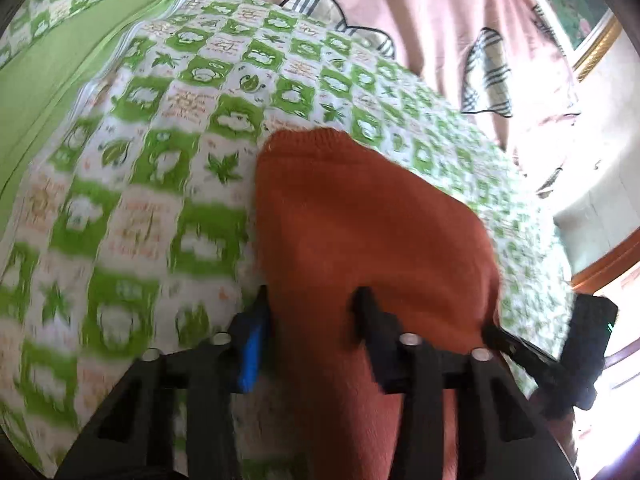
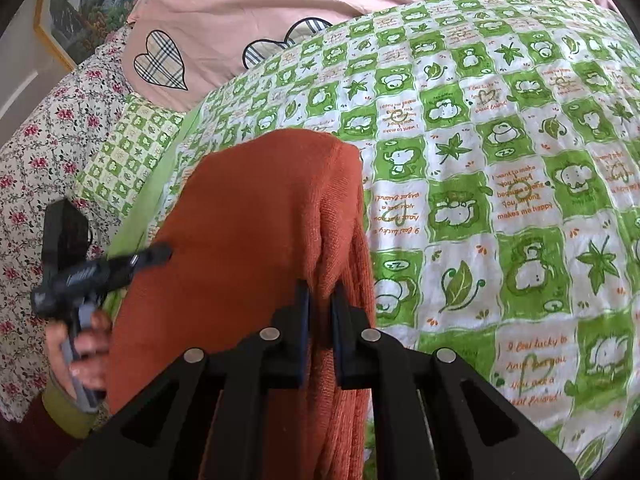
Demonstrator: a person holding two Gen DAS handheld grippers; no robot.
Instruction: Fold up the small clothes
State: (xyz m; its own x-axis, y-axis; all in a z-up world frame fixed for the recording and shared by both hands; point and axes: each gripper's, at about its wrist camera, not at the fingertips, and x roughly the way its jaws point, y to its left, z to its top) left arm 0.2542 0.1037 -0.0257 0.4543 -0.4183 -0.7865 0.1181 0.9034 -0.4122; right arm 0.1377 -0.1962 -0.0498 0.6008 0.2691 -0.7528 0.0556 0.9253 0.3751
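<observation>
Rust-orange knit garment (image 2: pixel 248 216): held up over the bed, draped ahead of and between both sets of fingers, its far edge hanging over the quilt.

Right gripper (image 2: pixel 320 316): fingers nearly closed, pinching a bunched vertical fold of the knit garment; cloth runs down between the fingers and out of view below them.

Left gripper (image 1: pixel 312 316): fingers set noticeably apart, with the garment (image 1: pixel 360 224) lying between and over them. The cloth fills the gap, but whether the pads actually press it cannot be told; the view is motion-blurred and the right-hand finger is half buried in fabric. One blue pad (image 1: pixel 250 356) shows on the left-hand finger.

Left hand (image 2: pixel 86 344): seen left of the right gripper's fingers, wrapped round the left gripper's handle; partly hidden behind the garment.

Quilt, green and white check (image 2: pixel 500 184): printed with leaves, animals and orange lettering; spreads ahead and to the right of the right gripper's fingers.

Pink cover with plaid hearts (image 2: pixel 248 8): beyond the quilt, far ahead of the fingers.

Floral fabric (image 2: pixel 44 140): far left of the right gripper's fingers, cut off by the lens edge.

Framed picture (image 2: pixel 80 4): upper left, only partly in view.
</observation>
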